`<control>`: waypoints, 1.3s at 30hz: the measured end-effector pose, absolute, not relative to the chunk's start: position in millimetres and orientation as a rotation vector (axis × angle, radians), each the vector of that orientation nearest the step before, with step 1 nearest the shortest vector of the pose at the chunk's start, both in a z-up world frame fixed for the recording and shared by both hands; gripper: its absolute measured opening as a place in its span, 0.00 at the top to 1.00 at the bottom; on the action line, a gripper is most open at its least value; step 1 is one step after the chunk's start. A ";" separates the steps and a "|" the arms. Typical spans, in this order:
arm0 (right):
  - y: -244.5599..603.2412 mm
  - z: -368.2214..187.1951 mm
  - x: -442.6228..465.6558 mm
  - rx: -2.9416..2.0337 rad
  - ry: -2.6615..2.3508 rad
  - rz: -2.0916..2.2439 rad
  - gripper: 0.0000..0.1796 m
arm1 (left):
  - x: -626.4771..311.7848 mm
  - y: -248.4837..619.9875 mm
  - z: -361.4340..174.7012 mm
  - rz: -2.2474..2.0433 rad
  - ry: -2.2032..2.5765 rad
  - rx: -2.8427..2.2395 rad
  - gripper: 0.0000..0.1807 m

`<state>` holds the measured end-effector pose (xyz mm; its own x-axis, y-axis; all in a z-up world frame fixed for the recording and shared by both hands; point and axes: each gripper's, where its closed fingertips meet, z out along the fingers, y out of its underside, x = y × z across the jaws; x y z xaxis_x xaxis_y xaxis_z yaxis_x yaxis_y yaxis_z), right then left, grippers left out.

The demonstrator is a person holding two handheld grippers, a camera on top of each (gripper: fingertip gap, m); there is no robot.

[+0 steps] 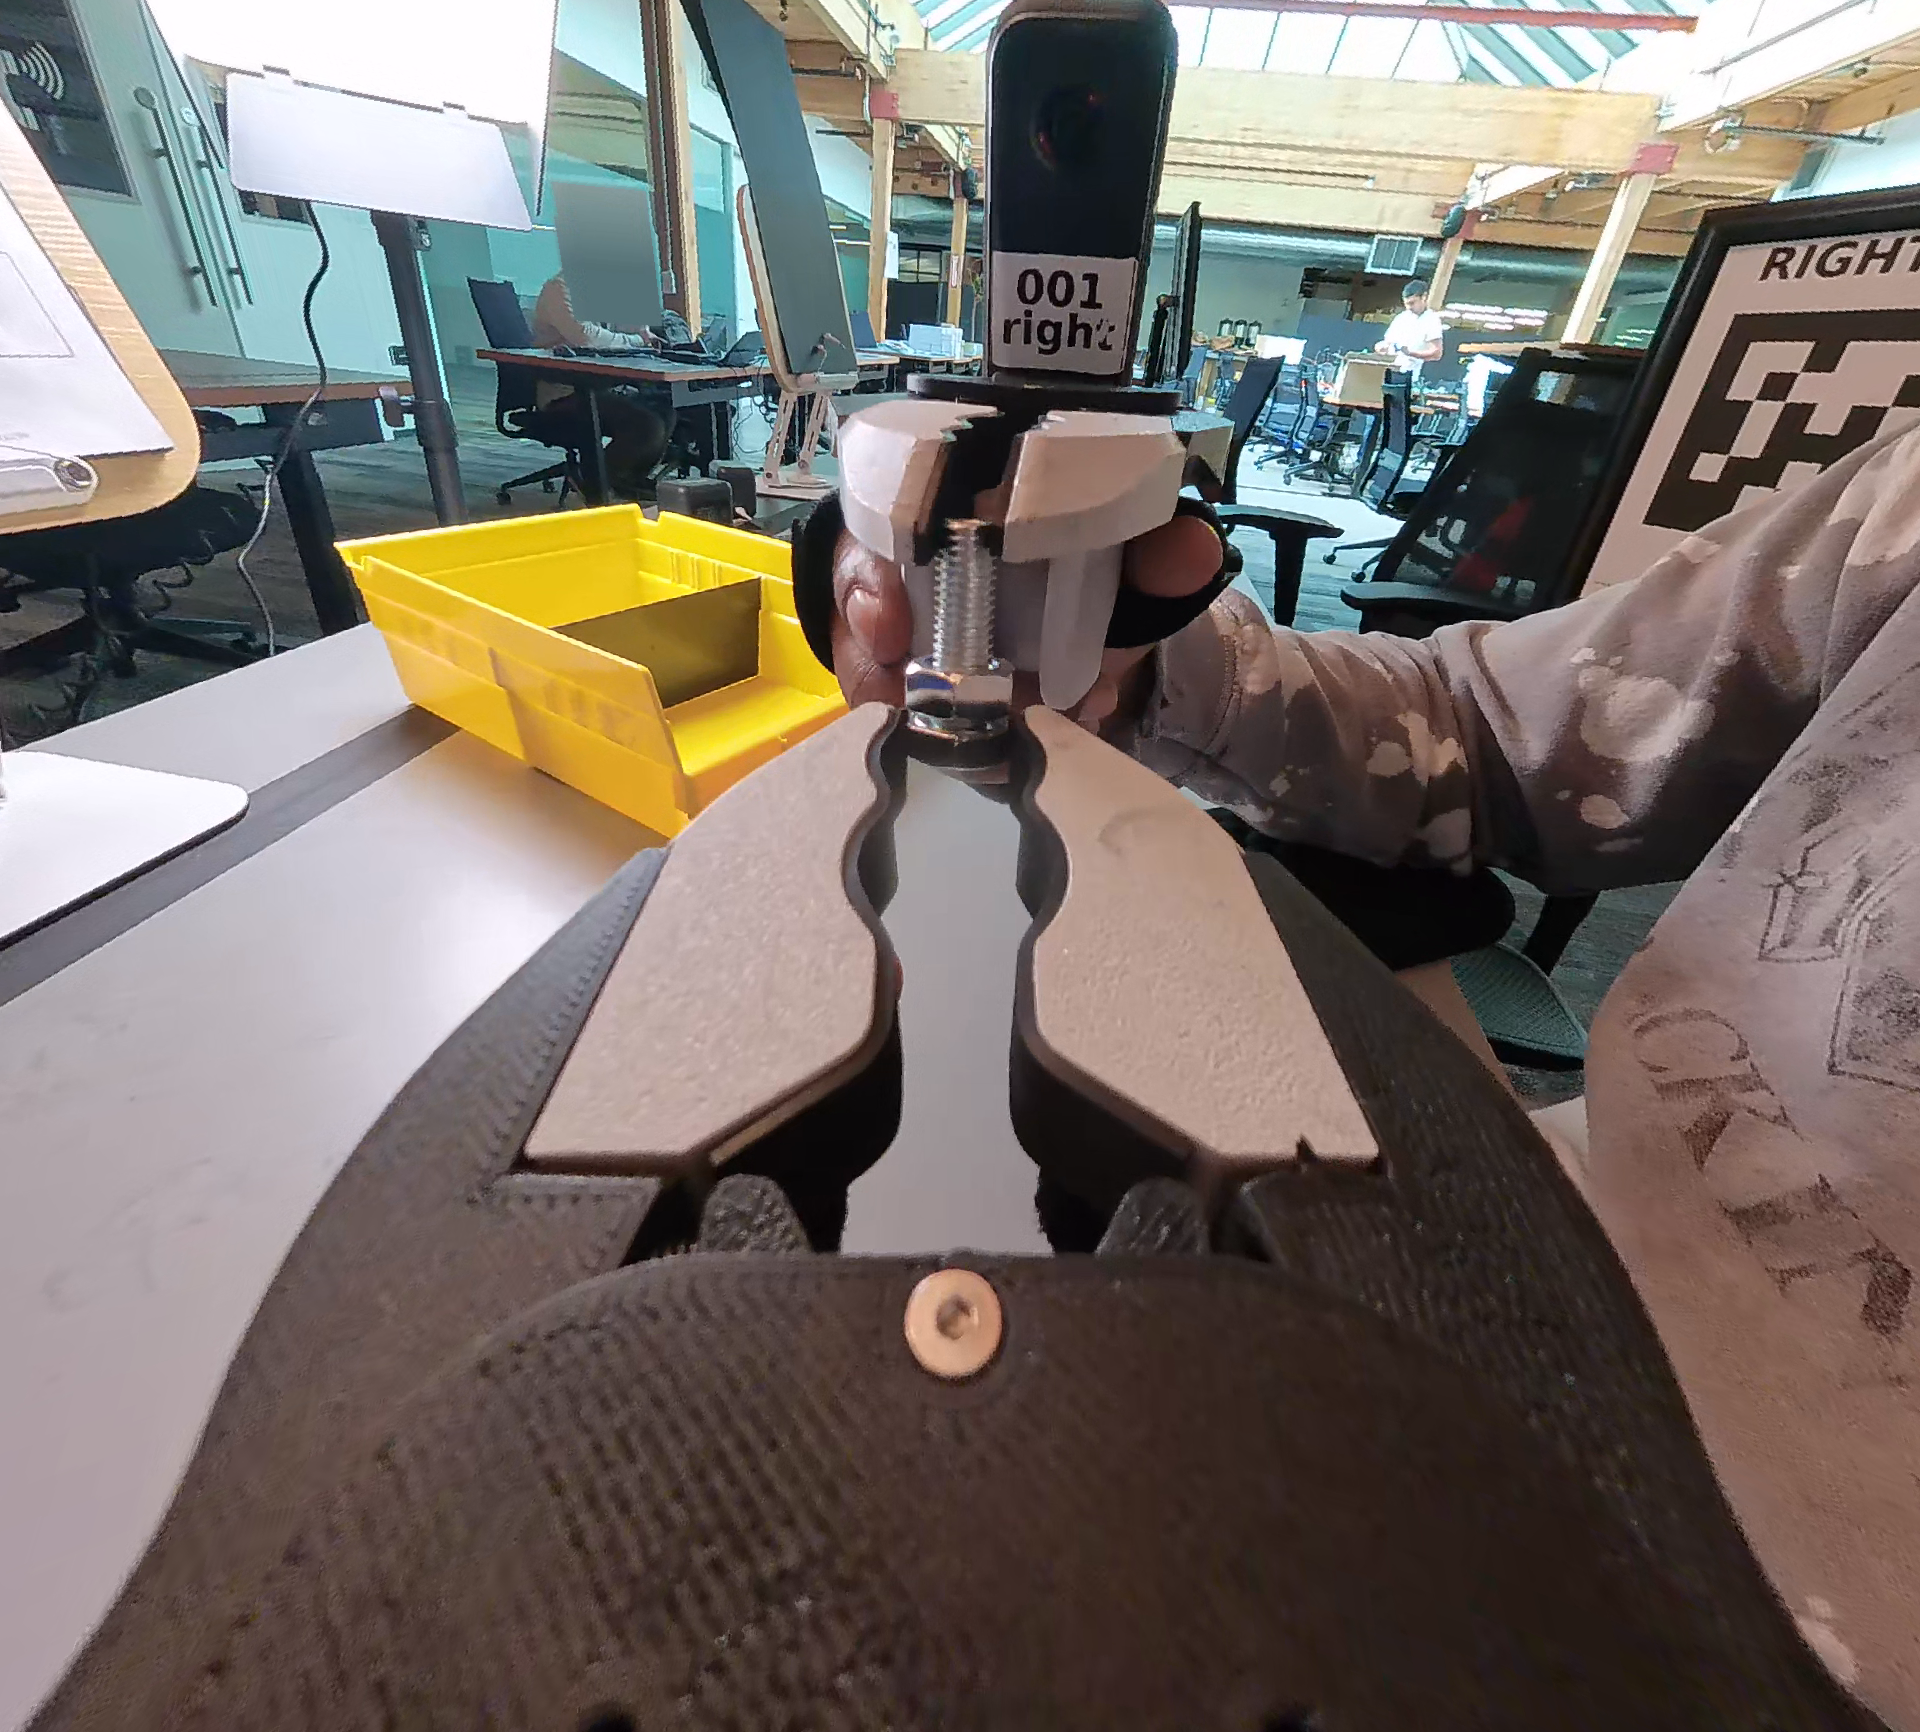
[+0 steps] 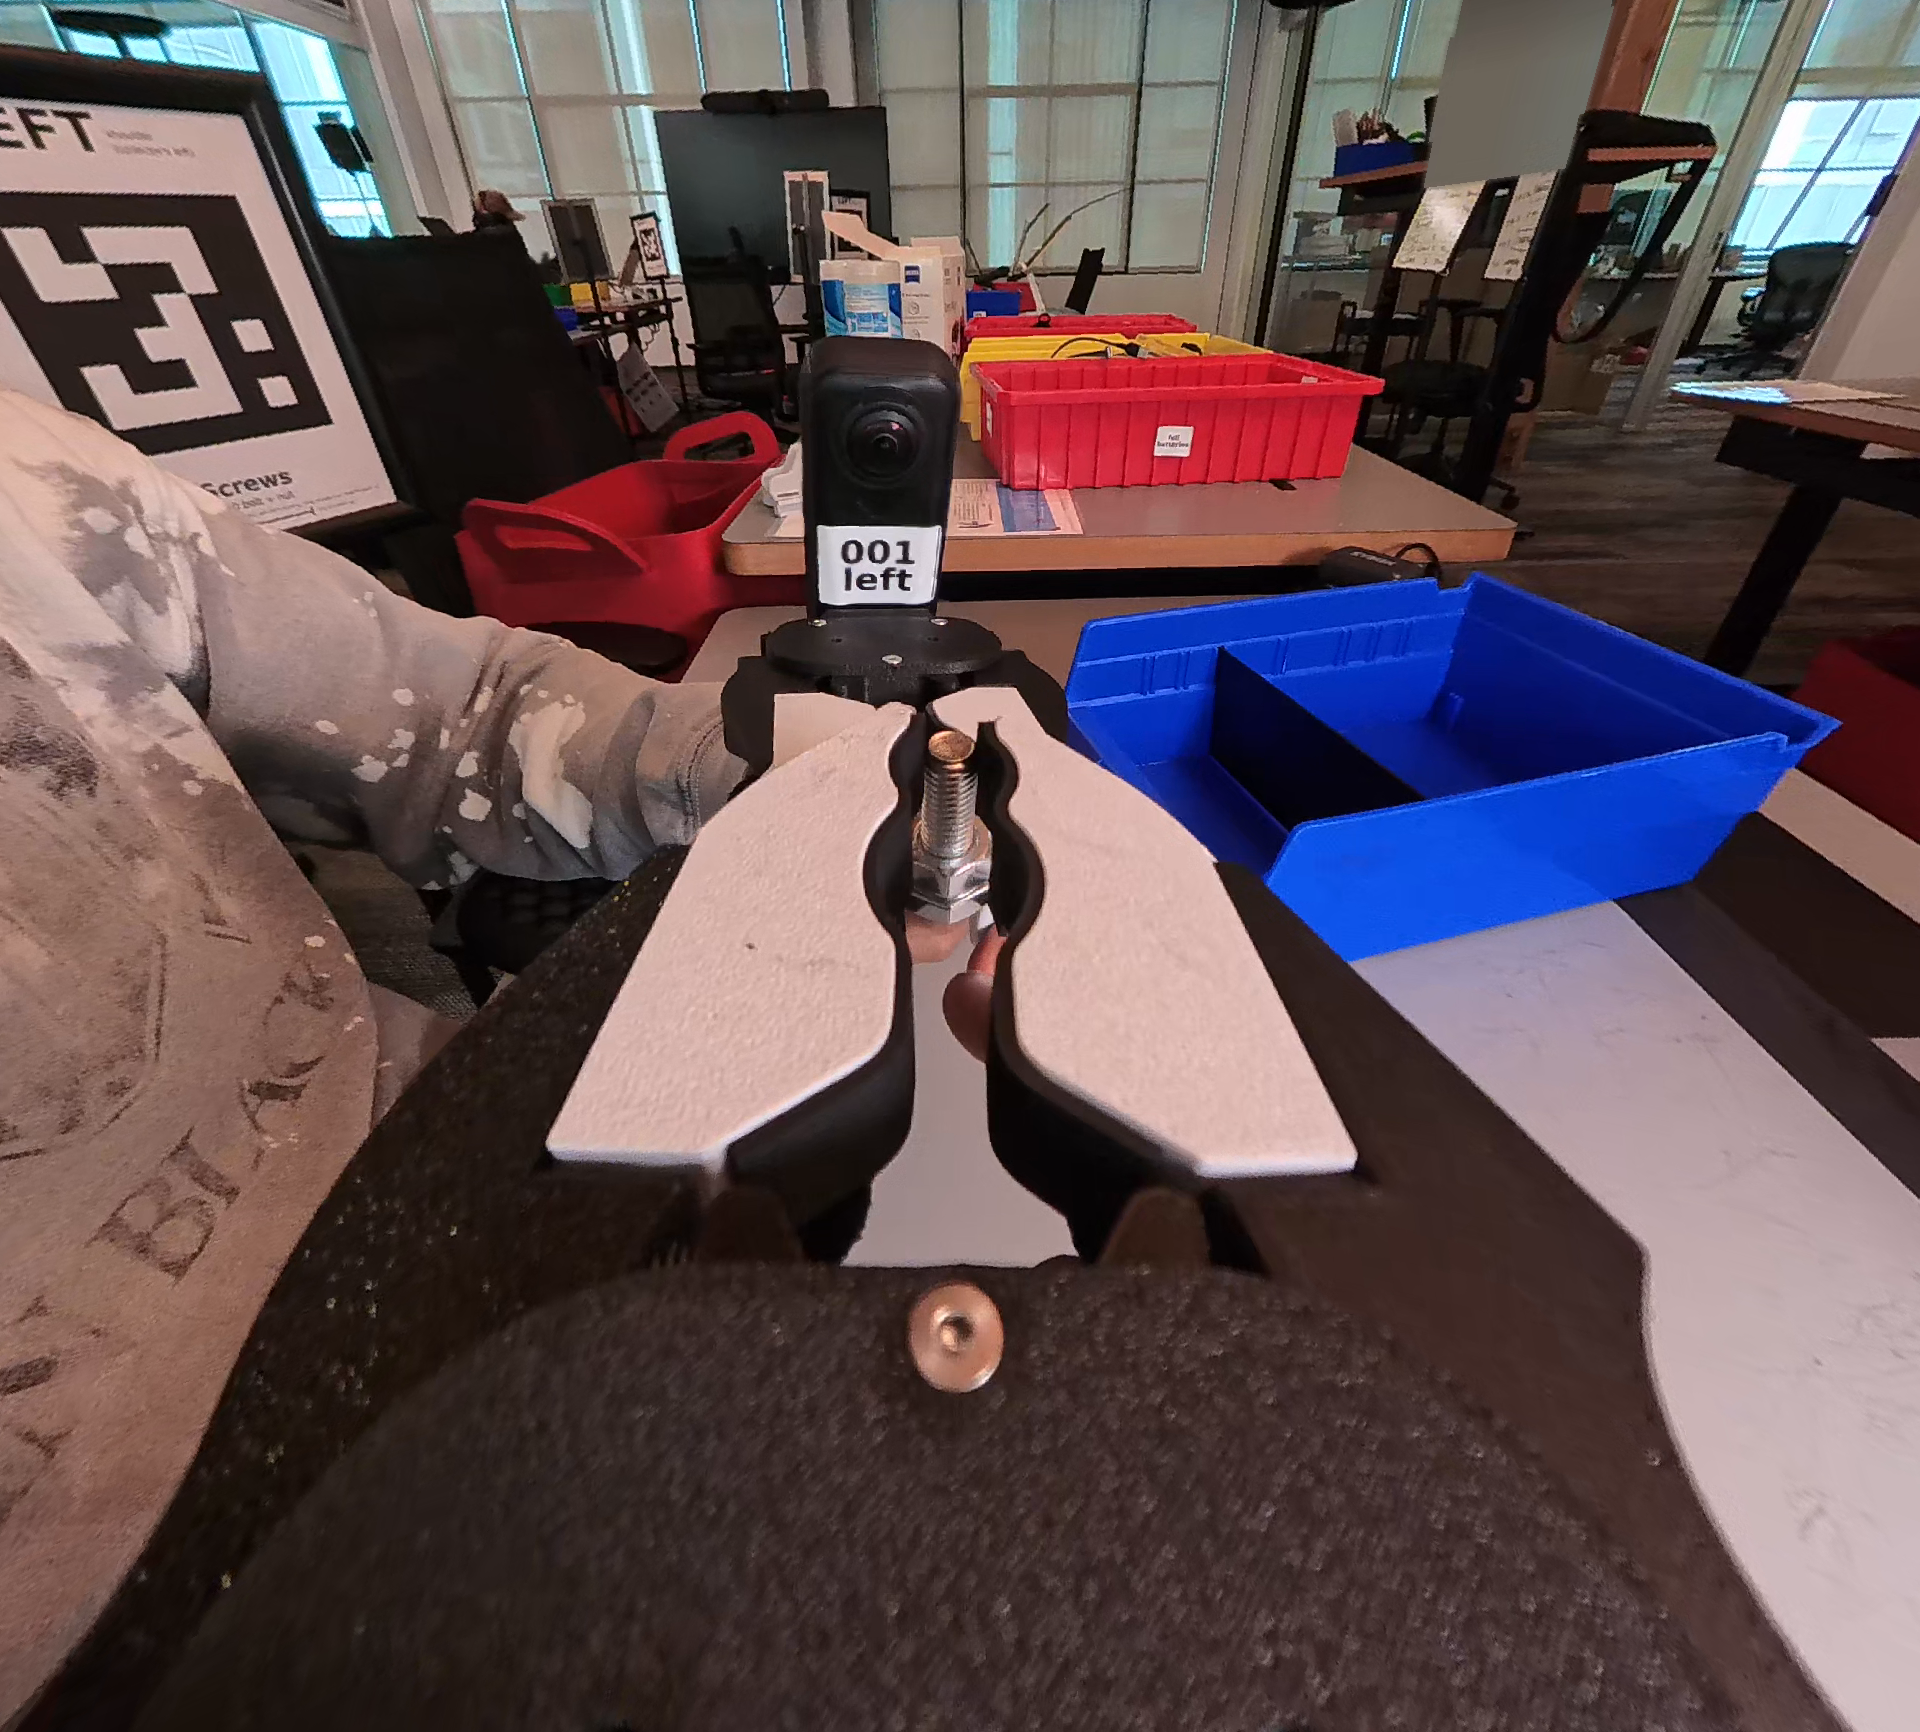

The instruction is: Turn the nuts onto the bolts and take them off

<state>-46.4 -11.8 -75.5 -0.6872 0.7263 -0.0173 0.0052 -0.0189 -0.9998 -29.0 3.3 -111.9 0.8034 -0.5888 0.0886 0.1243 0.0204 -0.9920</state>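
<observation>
Bolt (image 1: 961, 602) and nut (image 2: 951, 861) are held in the air between the two tools, which face each other nose to nose. They are off the table (image 1: 260, 1007) and near its edge, in front of the person's body. Neither part is in the yellow bin (image 1: 582, 643) or the blue bin (image 2: 1455, 747).

Left tool (image 1: 961, 721): clenched, with its tips pinching the head end of the bolt just below the nut.

Right tool (image 2: 940, 711): closed around the shaft. The nut sits in the scalloped hollow between its fingers and appears to touch both inner walls. I judge this a grasp on the nut, though the contact is narrow.

Governing relation: in both wrist views the bolt's long axis runs up the picture, in line with the slot between that view's own fingers. The head is at the near, lower end and the plain thread end is at the far, upper end. The thread end lies inside the right tool, close behind its nearly meeting tips. How far the shaft tilts out of either tool's plane cannot be told.

Nut position: hard against the head, with the whole thread bare beyond it.

Assessment: threading on looks complete, so removal is the step in hand. The nut must travel away from the left tool along the shaft, toward the free end. The turning has to be about that axis. Any skew between the tools would likely bind the thread or lever the head out of the left tips.
</observation>
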 end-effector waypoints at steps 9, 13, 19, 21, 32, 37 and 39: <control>-10.7 -74.0 -45.6 -0.768 -1.731 1.765 0.95 | -29.8 3.0 -111.2 -0.598 0.387 -1.438 0.90; -10.6 -73.5 -44.9 -0.768 -1.731 1.766 0.95 | -29.2 2.8 -110.7 -0.603 0.384 -1.433 0.90; -10.6 -72.8 -44.8 -0.767 -1.721 1.768 0.95 | -29.7 2.1 -110.0 -0.595 0.379 -1.422 0.90; -7.6 -70.9 -47.7 -0.779 -1.682 1.750 0.93 | -33.5 3.2 -108.0 -0.563 0.352 -1.400 0.90; 25.6 -83.9 -65.2 -0.950 -1.532 1.684 0.99 | -48.4 -5.4 -87.2 -0.530 0.234 -1.232 0.90; 31.2 -79.2 -59.6 -0.942 -1.515 1.704 0.91 | -54.7 -6.0 -82.9 -0.488 0.223 -1.229 0.90; 6.4 -76.0 -57.6 -0.895 -1.566 1.737 0.85 | -55.3 -2.3 -88.4 -0.486 0.214 -1.248 0.90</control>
<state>-57.6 6.4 -76.0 -0.5731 0.8160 -0.0750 -0.0100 -0.0984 -0.9951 -55.3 -2.3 -88.4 0.8794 -0.4643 0.1058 0.2362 0.2325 -0.9435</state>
